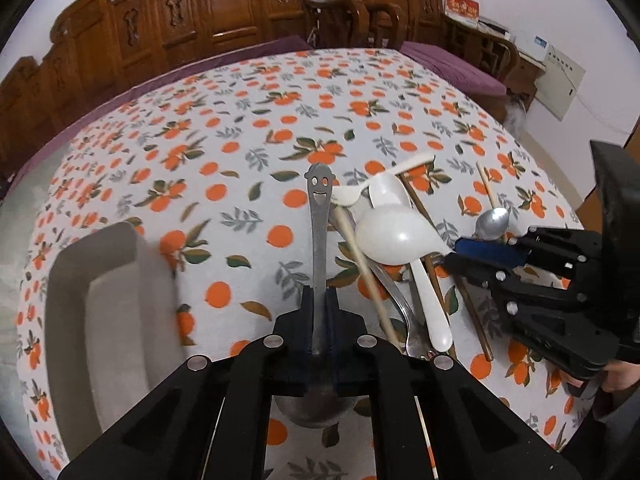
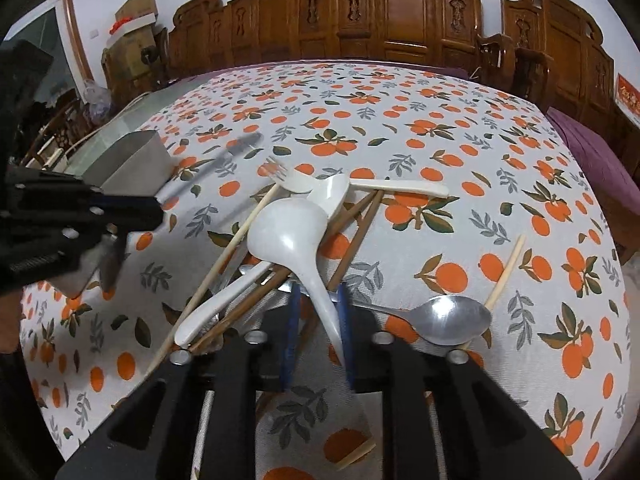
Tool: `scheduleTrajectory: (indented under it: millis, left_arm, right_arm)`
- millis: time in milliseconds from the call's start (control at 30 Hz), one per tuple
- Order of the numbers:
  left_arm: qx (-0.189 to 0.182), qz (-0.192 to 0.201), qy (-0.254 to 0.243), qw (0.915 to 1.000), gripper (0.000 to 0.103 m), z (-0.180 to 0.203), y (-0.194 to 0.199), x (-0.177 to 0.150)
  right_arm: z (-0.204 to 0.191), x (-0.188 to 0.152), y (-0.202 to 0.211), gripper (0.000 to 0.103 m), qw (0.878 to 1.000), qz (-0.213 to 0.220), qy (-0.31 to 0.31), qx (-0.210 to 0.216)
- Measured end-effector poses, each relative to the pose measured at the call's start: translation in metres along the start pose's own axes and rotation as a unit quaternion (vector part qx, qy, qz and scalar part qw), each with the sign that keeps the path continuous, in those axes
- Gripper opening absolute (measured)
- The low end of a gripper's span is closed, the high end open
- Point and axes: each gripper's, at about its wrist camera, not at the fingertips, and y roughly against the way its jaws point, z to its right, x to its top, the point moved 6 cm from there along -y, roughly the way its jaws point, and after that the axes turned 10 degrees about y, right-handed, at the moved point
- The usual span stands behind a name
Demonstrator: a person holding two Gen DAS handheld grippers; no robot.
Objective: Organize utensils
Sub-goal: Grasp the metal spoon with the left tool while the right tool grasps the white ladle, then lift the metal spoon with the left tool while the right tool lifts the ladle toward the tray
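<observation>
Steel: a dull metal spoon (image 1: 319,240) with a smiling face cut into its handle end is sitting clamped between the closed pads of the left gripper (image 1: 319,320), its bowl hanging below the jaws.
White plastic: a glossy, rounded ladle (image 2: 286,236) is lying on top of the pile, its tapering handle running between the narrowly parted blue pads of the right gripper (image 2: 318,320); whether the pads are pressing on it I cannot tell.
Pile: slim brown chopsticks (image 2: 352,240), pale chopsticks (image 2: 224,256), a white soup spoon (image 2: 216,308) and a white fork (image 2: 290,182) are crossing under the ladle.
Second steel spoon (image 2: 452,320): lying shiny, bowl up, just right of the pile.
Tray (image 1: 116,300): pale, smooth, rounded corners, standing left of the pile.
Surface: a matte tablecloth (image 1: 248,128) printed with oranges and leaves is covering the table.
Room: carved wooden chairs (image 2: 400,12) are lining a white wall.
</observation>
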Motion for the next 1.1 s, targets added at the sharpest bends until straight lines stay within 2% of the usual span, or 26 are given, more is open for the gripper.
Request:
scheduleTrajectory:
  millis: [33, 67, 367, 467, 500, 633, 700, 933, 1100]
  left_arm:
    - [0.000, 0.002, 0.001, 1.0000, 0.005, -0.001, 0.003, 0.000]
    - [0.000, 0.005, 0.000, 1.0000, 0.005, -0.002, 0.006, 0.000]
    - [0.006, 0.015, -0.005, 0.9999, 0.005, -0.012, 0.030, -0.011]
    - [0.000, 0.020, -0.005, 0.9998, 0.005, -0.015, 0.038, -0.015]
    - [-0.003, 0.021, -0.005, 0.9998, 0.005, -0.016, 0.041, -0.016]
    - [-0.008, 0.024, -0.008, 0.9996, 0.005, -0.020, 0.045, -0.020]
    - [-0.012, 0.026, -0.007, 0.9996, 0.005, -0.022, 0.048, -0.022]
    - [-0.029, 0.042, -0.010, 0.9986, 0.005, -0.028, 0.070, -0.034]
    - [-0.036, 0.051, -0.014, 0.9980, 0.005, -0.038, 0.082, -0.038]
  right_arm:
    - [0.000, 0.000, 0.001, 0.011, 1.000, 0.002, -0.002, 0.003]
    - [0.001, 0.001, 0.002, 0.001, 1.000, 0.005, -0.004, 0.004]
    - [0.006, 0.005, 0.012, 0.001, 1.000, 0.019, -0.008, 0.001]
    - [0.005, 0.004, 0.010, 0.004, 1.000, 0.015, -0.001, -0.003]
    - [0.006, 0.002, 0.007, 0.009, 1.000, 0.008, 0.000, -0.007]
    - [0.007, -0.003, 0.004, 0.016, 1.000, -0.006, -0.004, -0.007]
    - [0.004, -0.003, 0.009, 0.025, 1.000, -0.004, 0.001, -0.001]
    - [0.002, -0.011, 0.006, 0.025, 0.999, -0.046, 0.019, -0.016]
    - [0.001, -0.013, 0.003, 0.025, 0.998, -0.050, 0.025, -0.029]
